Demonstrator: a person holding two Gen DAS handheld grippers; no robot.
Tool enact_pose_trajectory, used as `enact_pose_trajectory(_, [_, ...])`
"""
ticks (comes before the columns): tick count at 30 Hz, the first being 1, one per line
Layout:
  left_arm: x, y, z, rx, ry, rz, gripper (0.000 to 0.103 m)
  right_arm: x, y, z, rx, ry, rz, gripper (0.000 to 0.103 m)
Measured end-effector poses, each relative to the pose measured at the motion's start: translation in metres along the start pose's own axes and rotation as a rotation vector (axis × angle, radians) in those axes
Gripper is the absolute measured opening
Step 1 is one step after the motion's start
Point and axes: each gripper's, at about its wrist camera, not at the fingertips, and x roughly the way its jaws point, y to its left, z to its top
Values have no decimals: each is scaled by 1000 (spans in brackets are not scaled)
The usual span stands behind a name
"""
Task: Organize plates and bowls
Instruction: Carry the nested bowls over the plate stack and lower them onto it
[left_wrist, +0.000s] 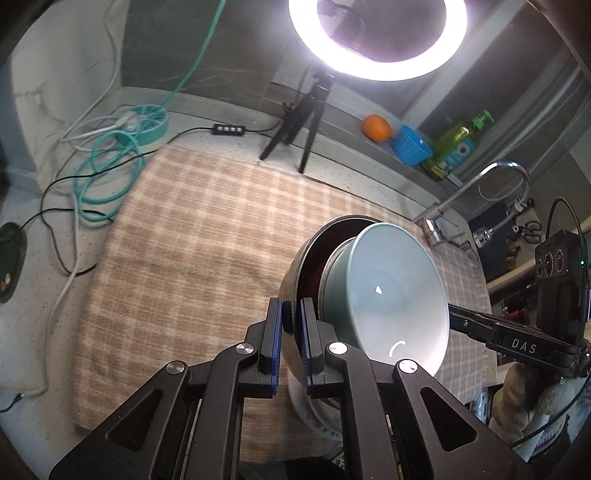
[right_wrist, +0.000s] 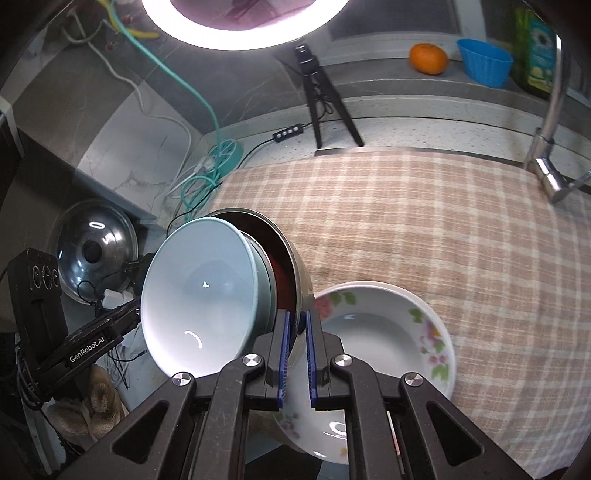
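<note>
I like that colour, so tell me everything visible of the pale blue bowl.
The pale blue bowl looks like glossy glazed ceramic, plain and empty. It is tipped on its side, nested in a steel bowl whose rim the left tool and right tool pinch.

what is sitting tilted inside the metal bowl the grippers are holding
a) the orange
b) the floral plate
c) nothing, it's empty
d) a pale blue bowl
d: the pale blue bowl sits tilted in the mouth of the metal bowl, whose rim both the left gripper and the right gripper clamp; the floral plate lies on the checked cloth below, and the orange sits on the back ledge.
</note>
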Motion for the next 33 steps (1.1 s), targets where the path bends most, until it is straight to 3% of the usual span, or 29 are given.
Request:
enact_pose_trajectory(15, [36, -56, -17, 119, 113, -63, 8, -29, -60, -36, 137, -22, -65, 8])
enact_pose_trajectory(33, [55, -58, -29, 132, 181, -49, 8, -21, -79, -55, 183, 4, -73, 8])
